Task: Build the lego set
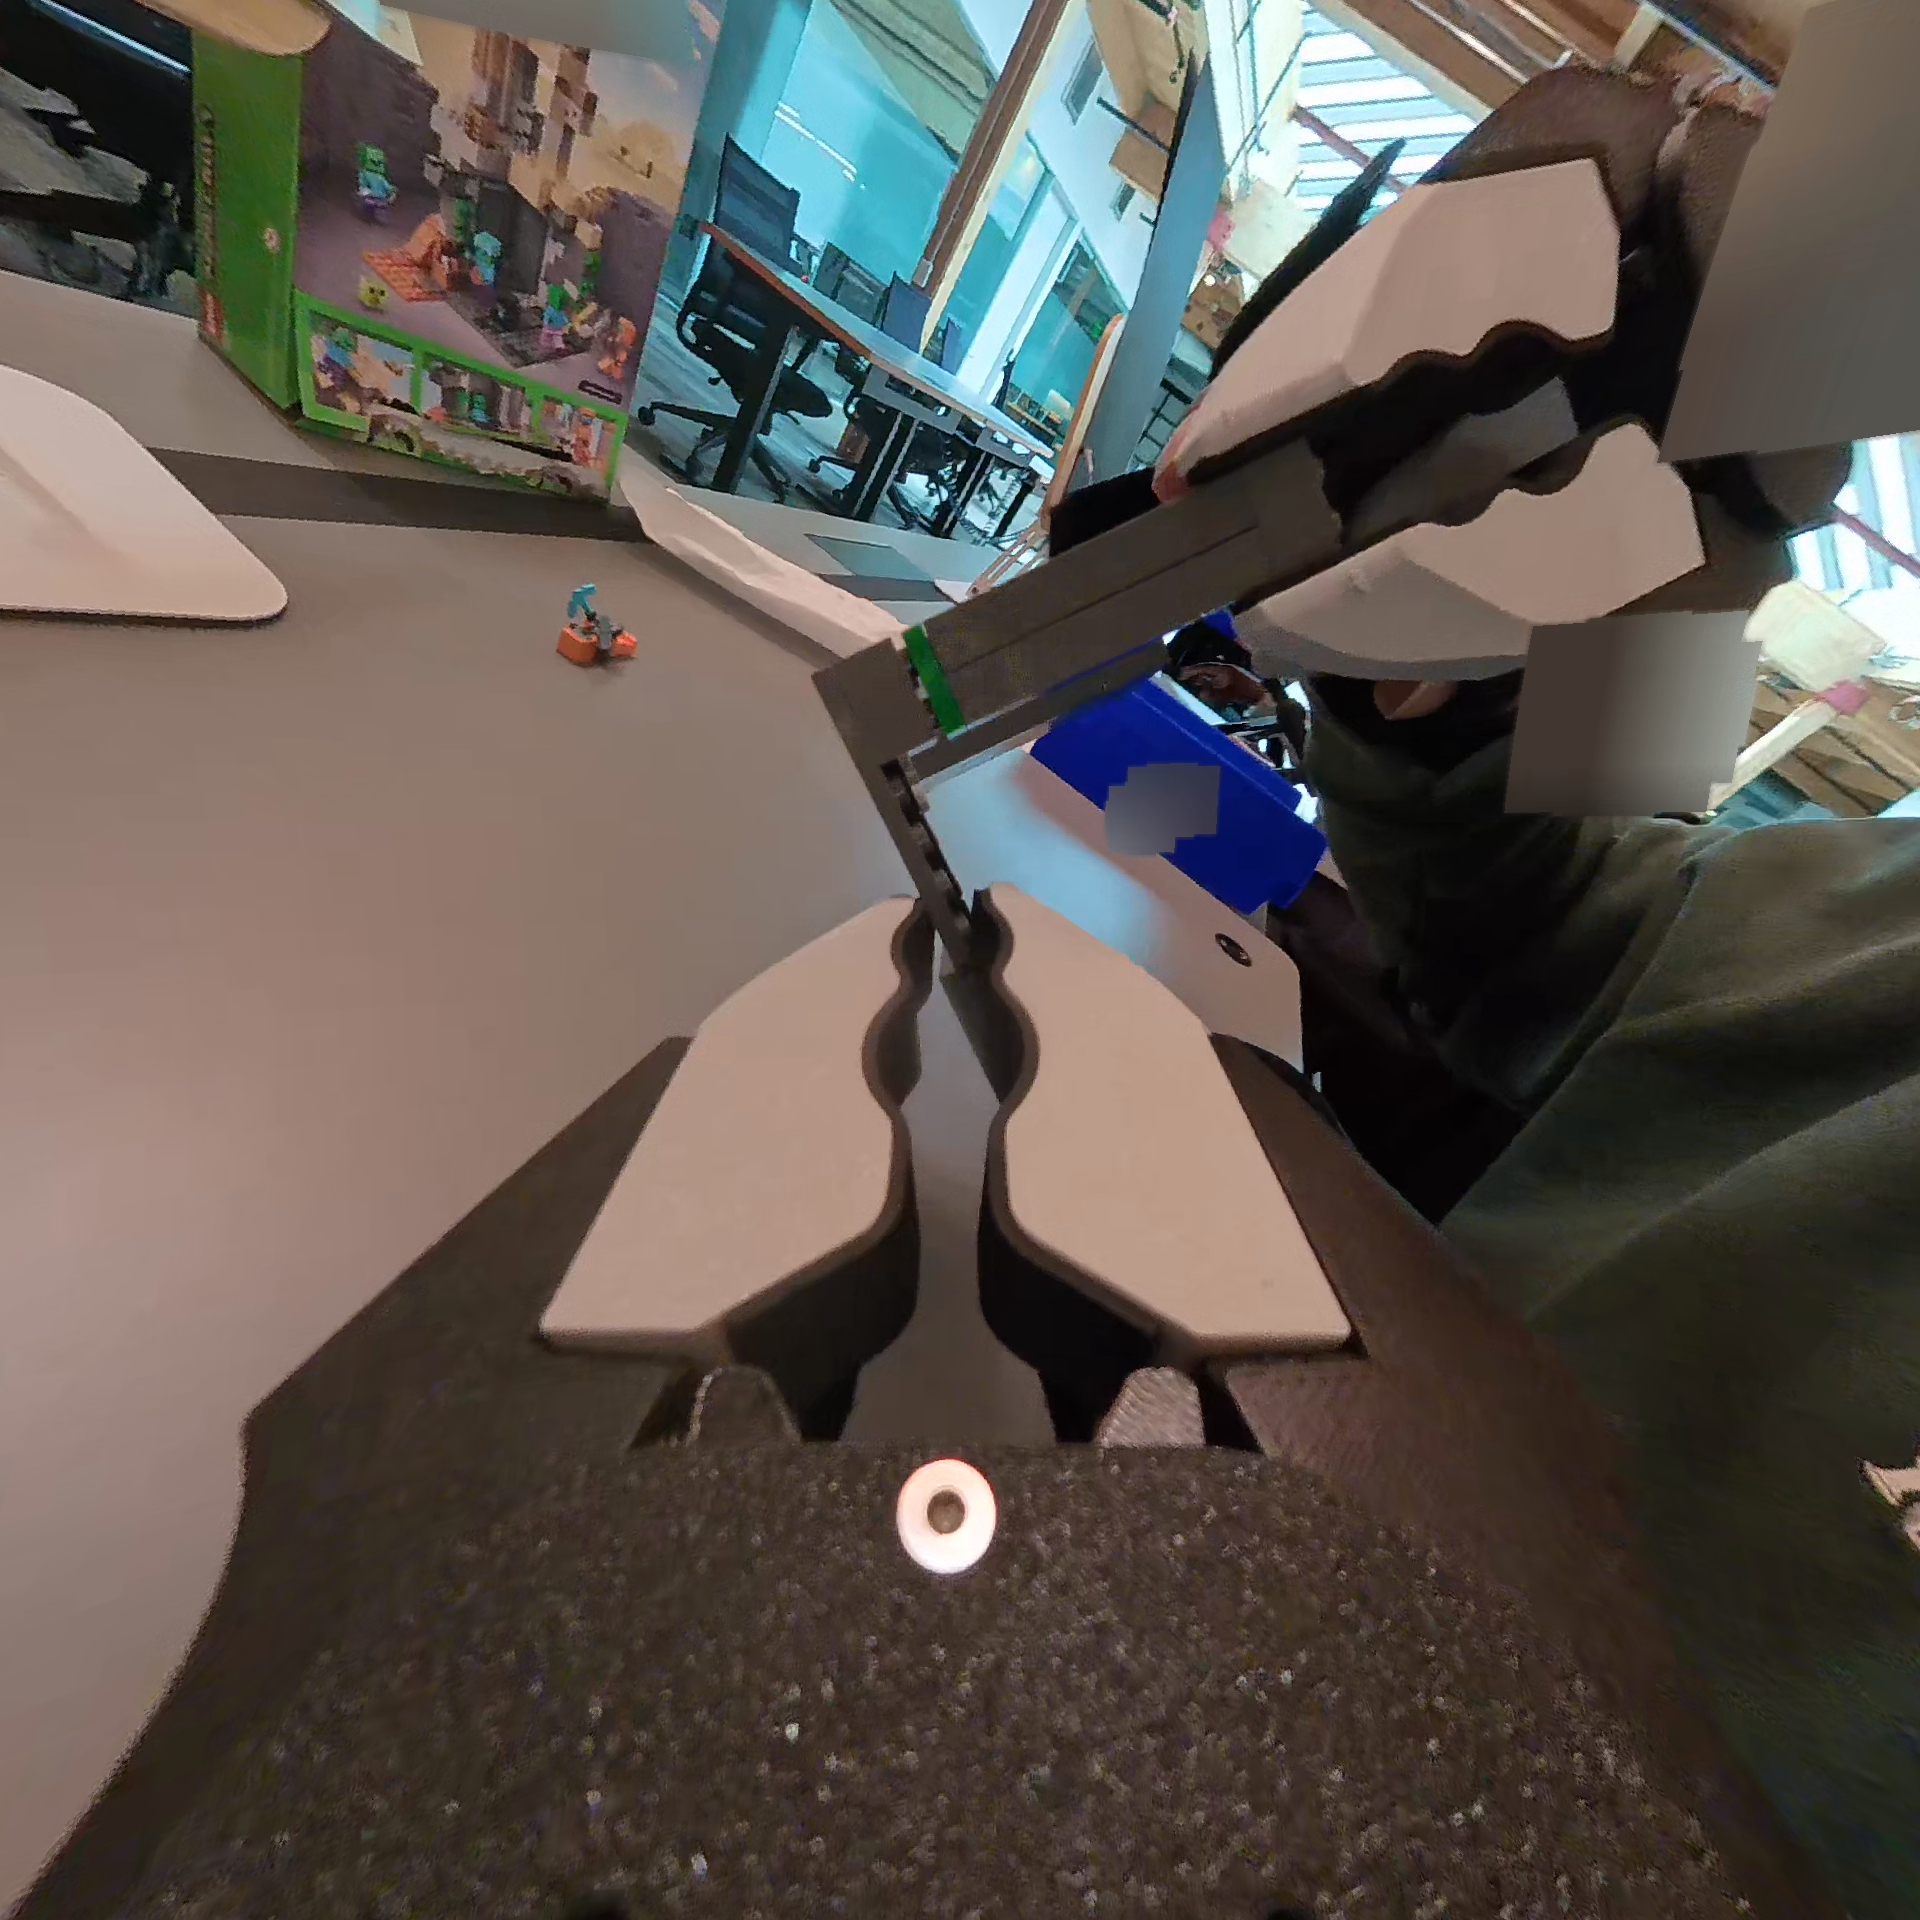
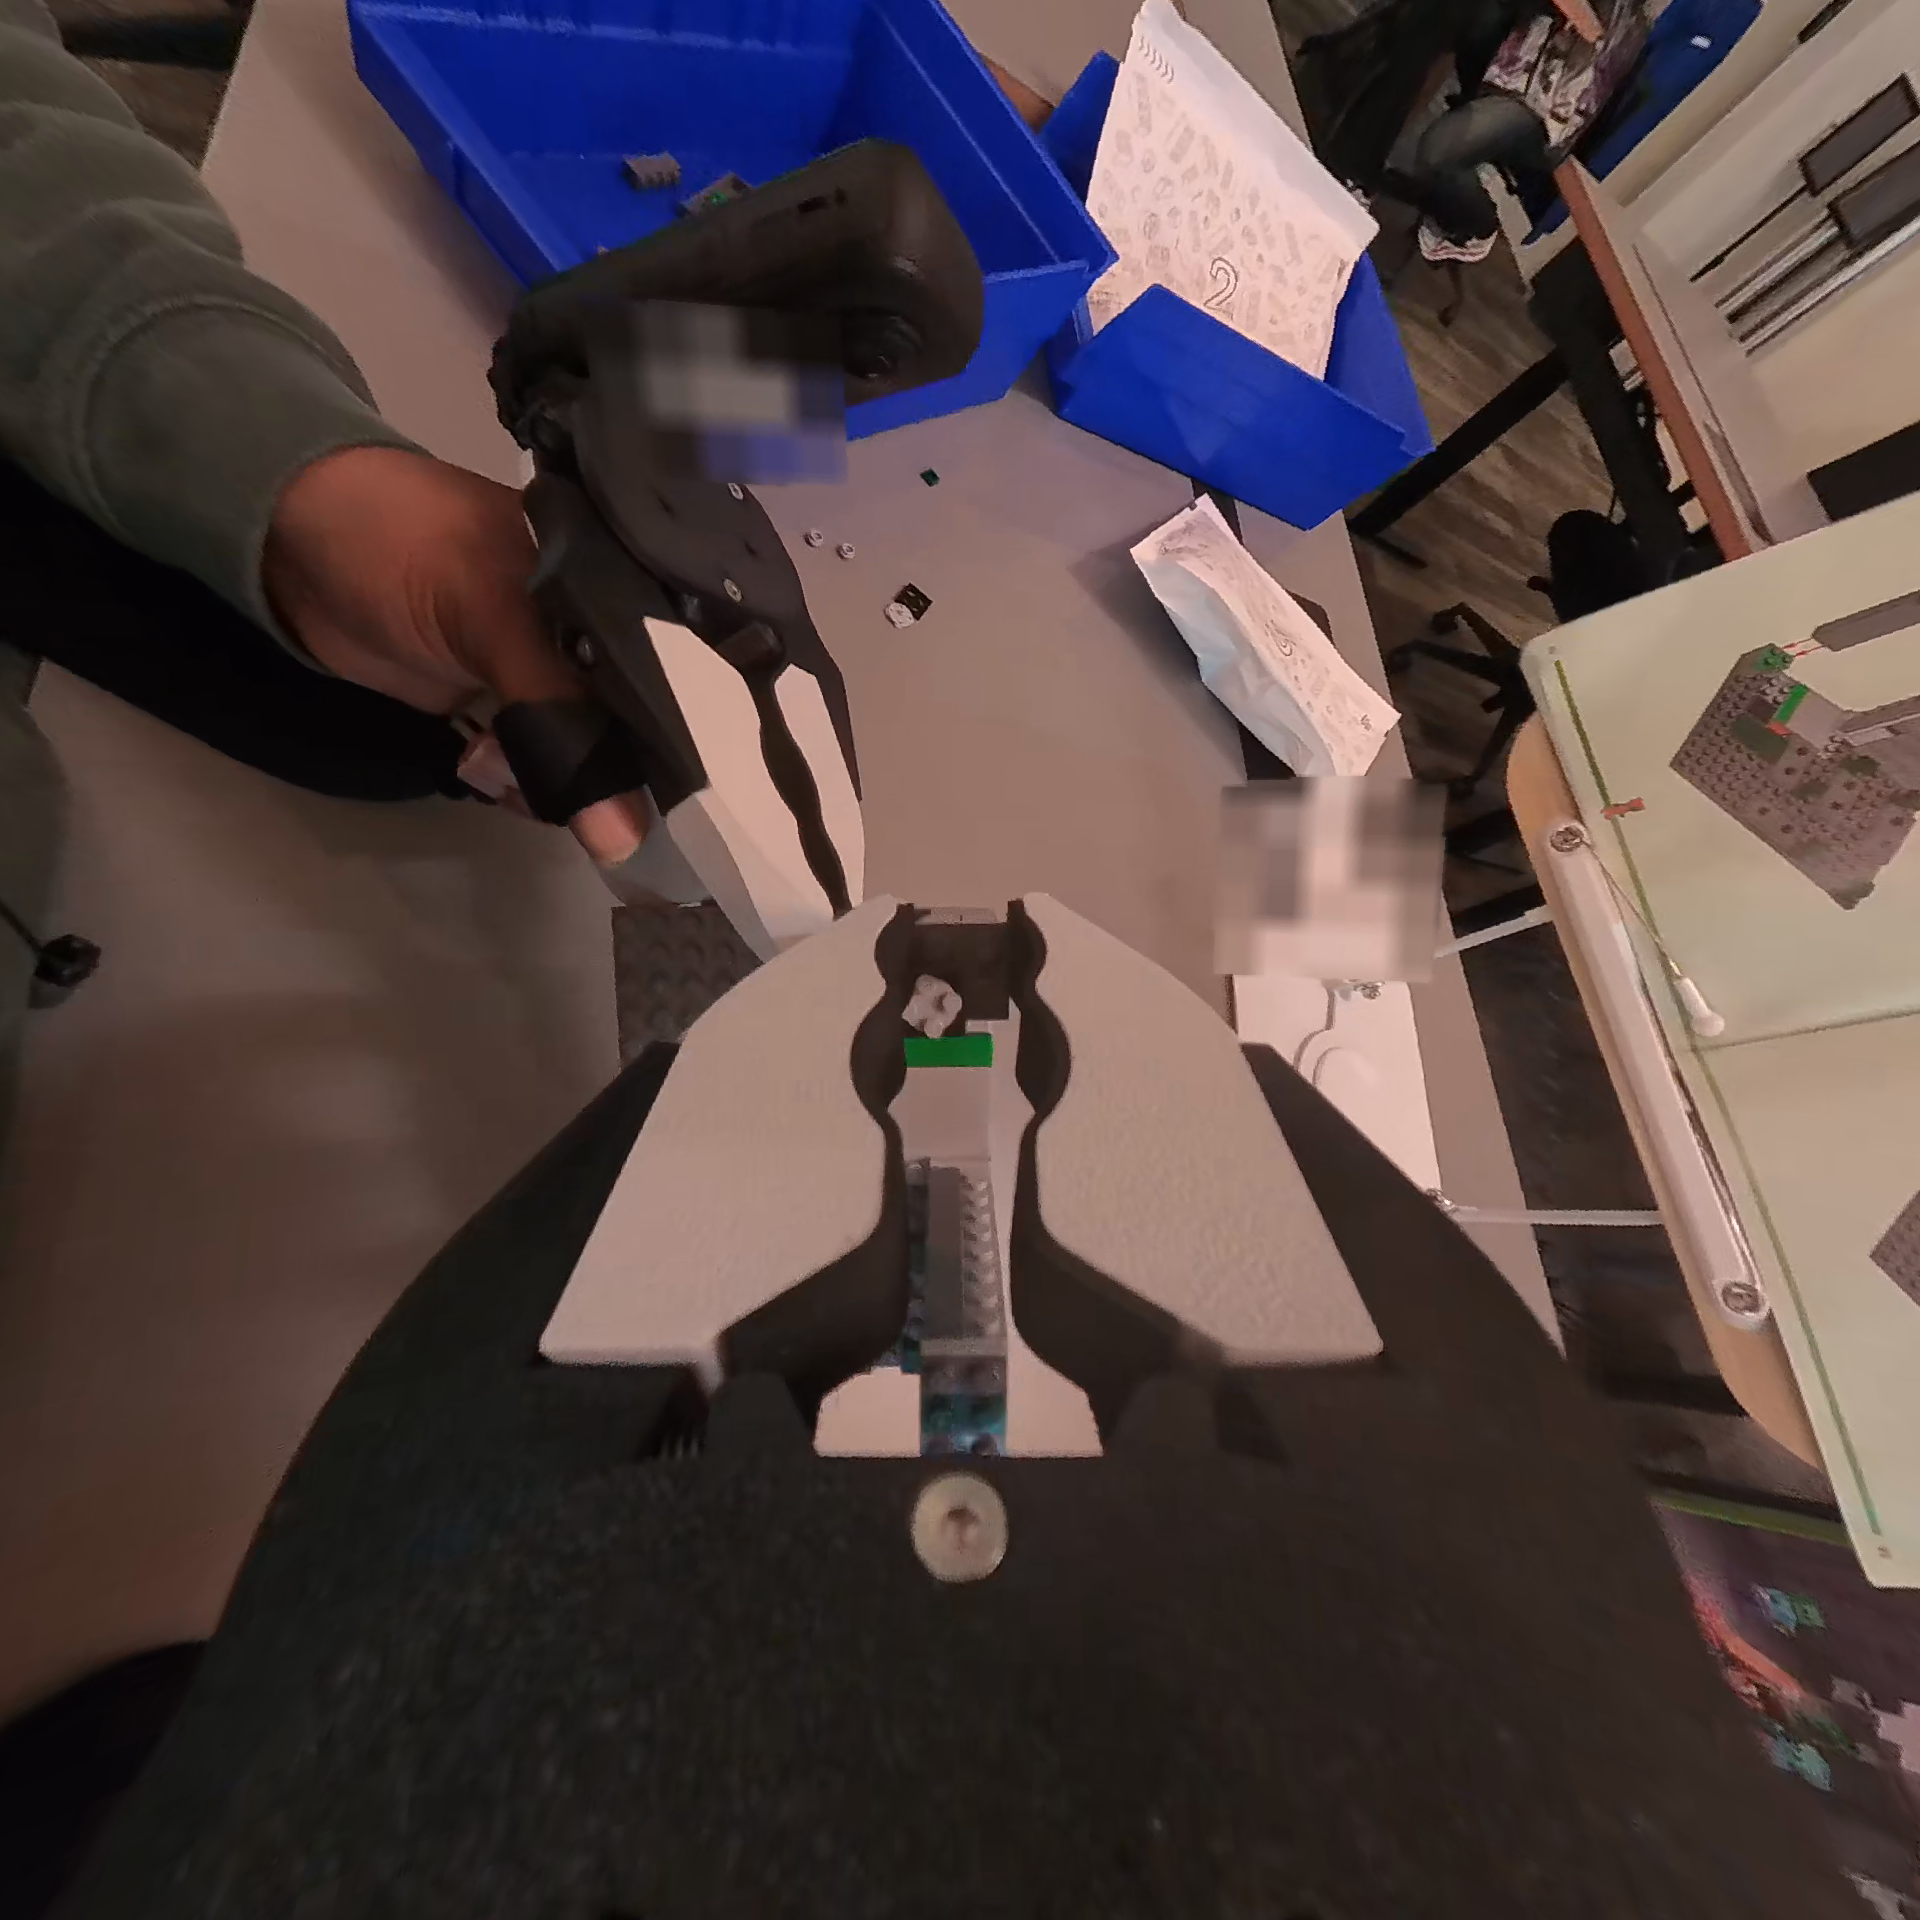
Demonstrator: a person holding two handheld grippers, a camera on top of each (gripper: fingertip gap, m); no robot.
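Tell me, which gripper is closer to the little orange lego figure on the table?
Left. The left gripper is near the orange figure, which sits ahead to its left; the right gripper is raised farther off.

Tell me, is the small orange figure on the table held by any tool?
No, the small orange figure stands alone on the grey table, far from the left tool, which grips the grey lego assembly.

Left wrist view: mounted just behind the left claw [image 1: 961, 930], looking forward and slightly upward, low over the desk [image 1: 416, 935], toward the lego box [image 1: 436, 260] and the office beyond. Right wrist view: mounted behind the right claw [image 2: 961, 925], looking steeply down on the desk [image 2: 997, 665] and the blue bins [image 2: 727, 135]. Shared by both: the grey lego assembly [image 1: 1049, 613] [image 2: 951, 1226], very near, each opposite claw, one blue bin.
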